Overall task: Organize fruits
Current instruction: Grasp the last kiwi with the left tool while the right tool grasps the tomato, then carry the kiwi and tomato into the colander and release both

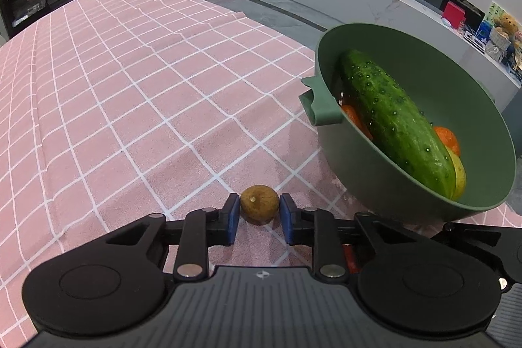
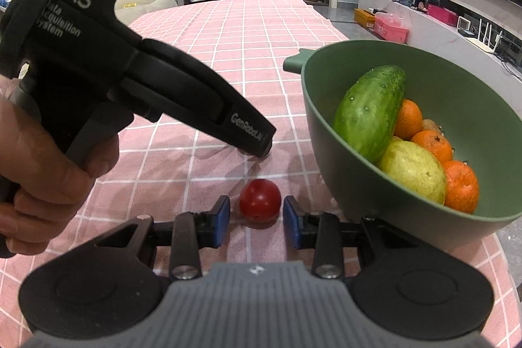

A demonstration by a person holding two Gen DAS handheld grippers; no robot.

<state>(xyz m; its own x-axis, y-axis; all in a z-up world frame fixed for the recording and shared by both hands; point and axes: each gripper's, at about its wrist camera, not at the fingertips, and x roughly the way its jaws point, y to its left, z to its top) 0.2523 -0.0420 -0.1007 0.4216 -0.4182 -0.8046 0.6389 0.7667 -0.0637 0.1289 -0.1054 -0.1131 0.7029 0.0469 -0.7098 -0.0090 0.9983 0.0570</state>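
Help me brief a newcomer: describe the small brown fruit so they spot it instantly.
Find the green bowl of produce on the pink checked tablecloth. Just beside its base, on the cloth, the brown fruit sits pinched in the left gripper. It is dull brown and rough; the red fruit nearby is glossy.
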